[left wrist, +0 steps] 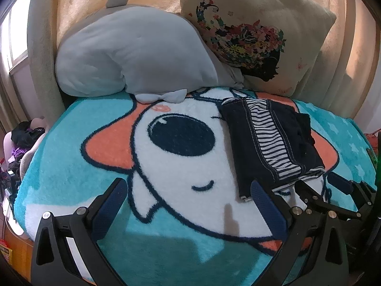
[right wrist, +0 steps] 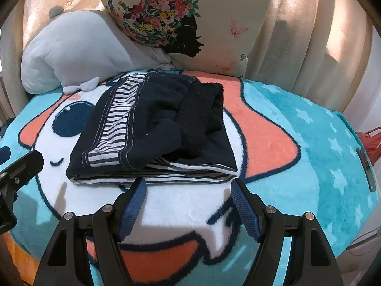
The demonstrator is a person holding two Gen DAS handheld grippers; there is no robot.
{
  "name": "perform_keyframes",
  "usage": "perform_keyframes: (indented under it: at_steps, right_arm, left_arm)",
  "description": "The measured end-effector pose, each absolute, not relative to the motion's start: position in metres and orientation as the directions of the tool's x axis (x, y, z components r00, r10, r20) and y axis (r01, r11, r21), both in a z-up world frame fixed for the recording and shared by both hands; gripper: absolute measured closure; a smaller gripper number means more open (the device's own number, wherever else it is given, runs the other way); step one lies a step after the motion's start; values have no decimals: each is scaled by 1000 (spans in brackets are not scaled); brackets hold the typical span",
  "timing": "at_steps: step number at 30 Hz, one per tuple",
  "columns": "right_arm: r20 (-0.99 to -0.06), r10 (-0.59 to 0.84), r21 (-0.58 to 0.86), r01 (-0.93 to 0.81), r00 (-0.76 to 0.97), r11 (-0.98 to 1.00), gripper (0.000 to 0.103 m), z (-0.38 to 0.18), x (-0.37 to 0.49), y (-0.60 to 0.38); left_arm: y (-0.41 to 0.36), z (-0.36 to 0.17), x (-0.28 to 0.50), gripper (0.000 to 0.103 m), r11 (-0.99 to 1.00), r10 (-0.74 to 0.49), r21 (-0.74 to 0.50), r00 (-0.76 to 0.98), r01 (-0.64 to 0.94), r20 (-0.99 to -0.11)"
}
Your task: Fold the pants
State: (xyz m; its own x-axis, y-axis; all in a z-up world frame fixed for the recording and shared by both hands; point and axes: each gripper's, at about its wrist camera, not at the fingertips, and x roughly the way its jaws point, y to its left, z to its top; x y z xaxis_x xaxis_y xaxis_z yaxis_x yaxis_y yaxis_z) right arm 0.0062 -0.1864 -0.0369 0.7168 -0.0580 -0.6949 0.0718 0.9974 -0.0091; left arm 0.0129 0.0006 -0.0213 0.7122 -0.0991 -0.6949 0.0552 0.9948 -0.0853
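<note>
The navy pants (right wrist: pixel 166 124) with a striped side band lie folded in a flat stack on the cartoon dog blanket (right wrist: pixel 297 166). In the left wrist view the pants (left wrist: pixel 273 143) sit at the right. My right gripper (right wrist: pixel 188 186) is open and empty, its fingertips just short of the stack's near edge. My left gripper (left wrist: pixel 188 186) is open and empty, low over the blanket (left wrist: pixel 71 166), left of the pants. The right gripper also shows in the left wrist view (left wrist: pixel 314 186), by the pants' near corner.
A grey plush cushion (left wrist: pixel 133 54) and a floral pillow (left wrist: pixel 257 31) lean at the back against beige curtains. Clutter (left wrist: pixel 21 143) sits off the left edge. A red item (right wrist: pixel 369 140) lies off the right edge.
</note>
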Motion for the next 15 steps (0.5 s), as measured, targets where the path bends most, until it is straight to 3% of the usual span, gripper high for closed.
perform_keyframes:
  at_steps: [15]
  right_arm:
    - [-696, -57, -9, 71, 716, 997, 25, -37, 6, -188]
  left_arm:
    - [0, -20, 10, 0, 997, -76, -57, 732, 51, -678]
